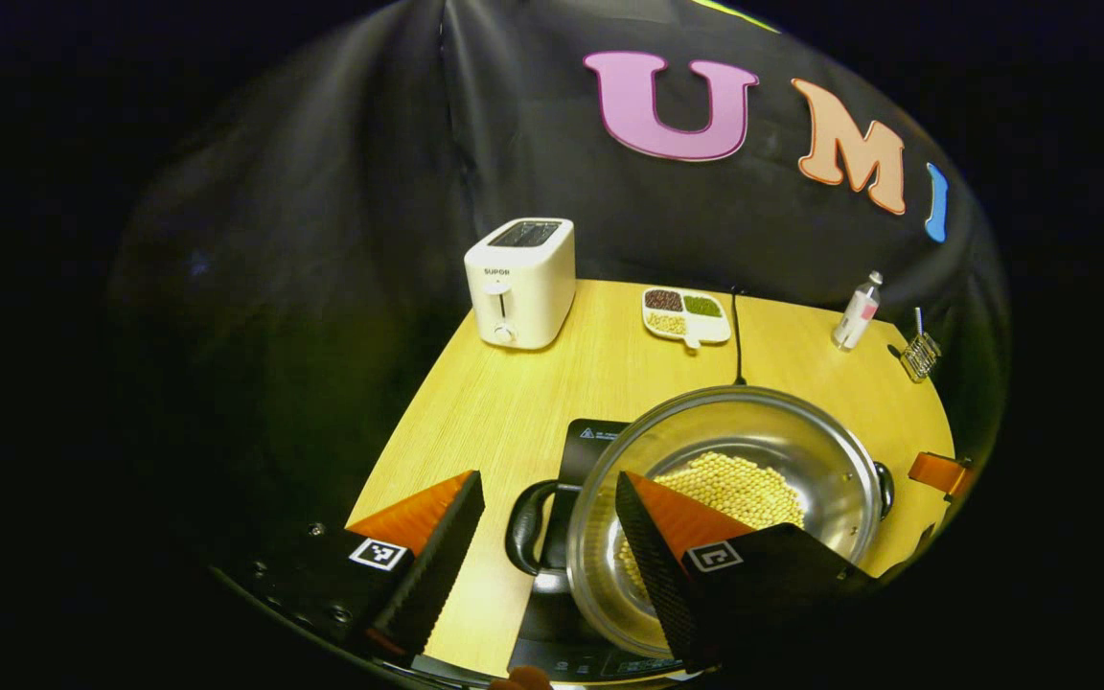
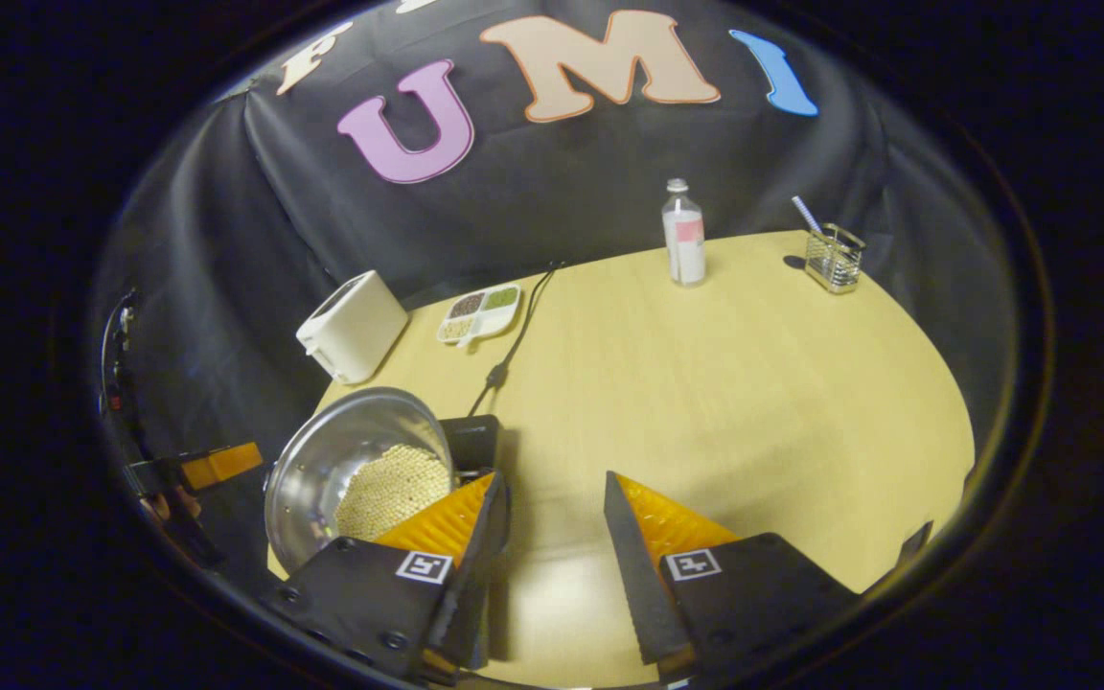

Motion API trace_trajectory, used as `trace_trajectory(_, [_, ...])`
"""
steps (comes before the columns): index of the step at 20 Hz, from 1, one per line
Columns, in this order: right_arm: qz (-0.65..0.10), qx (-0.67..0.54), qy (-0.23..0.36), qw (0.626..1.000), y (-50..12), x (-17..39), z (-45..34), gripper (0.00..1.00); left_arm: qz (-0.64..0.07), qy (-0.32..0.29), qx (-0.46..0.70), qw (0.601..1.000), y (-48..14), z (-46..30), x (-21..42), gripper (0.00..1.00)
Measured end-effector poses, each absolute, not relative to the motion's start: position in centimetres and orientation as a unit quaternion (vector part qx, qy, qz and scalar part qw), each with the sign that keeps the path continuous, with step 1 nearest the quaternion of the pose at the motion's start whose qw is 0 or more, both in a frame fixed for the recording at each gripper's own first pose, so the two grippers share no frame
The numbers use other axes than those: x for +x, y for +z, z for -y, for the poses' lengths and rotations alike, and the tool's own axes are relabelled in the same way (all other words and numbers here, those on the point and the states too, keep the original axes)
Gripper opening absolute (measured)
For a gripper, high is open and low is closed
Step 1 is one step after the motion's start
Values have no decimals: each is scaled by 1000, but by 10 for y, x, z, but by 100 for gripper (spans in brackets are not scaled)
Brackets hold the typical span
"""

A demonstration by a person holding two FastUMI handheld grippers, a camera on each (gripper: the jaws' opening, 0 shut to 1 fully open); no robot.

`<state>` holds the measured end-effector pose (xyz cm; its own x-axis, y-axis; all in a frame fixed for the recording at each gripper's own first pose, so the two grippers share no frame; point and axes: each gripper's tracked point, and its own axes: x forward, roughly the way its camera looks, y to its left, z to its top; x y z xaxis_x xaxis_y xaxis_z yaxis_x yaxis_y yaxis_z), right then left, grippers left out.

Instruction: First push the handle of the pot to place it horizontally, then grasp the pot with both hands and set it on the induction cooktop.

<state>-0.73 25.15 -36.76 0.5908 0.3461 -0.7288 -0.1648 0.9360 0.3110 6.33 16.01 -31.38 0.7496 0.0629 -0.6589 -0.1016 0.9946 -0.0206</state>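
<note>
Stainless steel and shiny, the pot [image 1: 753, 450] is a wide, shallow bowl shape with a thin bright rim, and a heap of pale yellow soybeans [image 1: 734, 484] lies in its bottom. It stands on the black induction cooktop [image 1: 583, 450], which lies on the light wooden bench [image 1: 533, 393]. A black loop handle [image 1: 528, 527] sticks out level from the pot's near side, and a second small black handle [image 1: 885, 489] shows at the far side. In the left gripper view the left tongs [image 1: 547, 537] stand wide apart, one finger over the bare bench and the other across the pot's rim, with the near handle lying in the gap between them; neither finger presses on it. In the right gripper view the right tongs [image 2: 552, 522] are also apart, over the bench just beside the pot [image 2: 351, 460], one orange-faced finger close to the rim; whether it touches cannot be told. Farther back on the bench stand a white toaster [image 1: 521, 281], a divided dish of beans [image 1: 686, 314], a small bottle [image 2: 684, 235] and a wire holder [image 2: 835, 257], well apart from the pot. A black cord [image 1: 736, 331] runs from the cooktop to the back edge
</note>
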Motion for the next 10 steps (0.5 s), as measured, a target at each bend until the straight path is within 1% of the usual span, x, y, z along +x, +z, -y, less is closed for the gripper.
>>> trace_trajectory(5, [-400,81,146,901,-347,9,-184,60,-317,39,-38,947,-277,-92,54,90])
trace_trajectory(10, [-337,51,146,929,-299,36,-114,60,-267,28,-54,962,-229,-16,48,90])
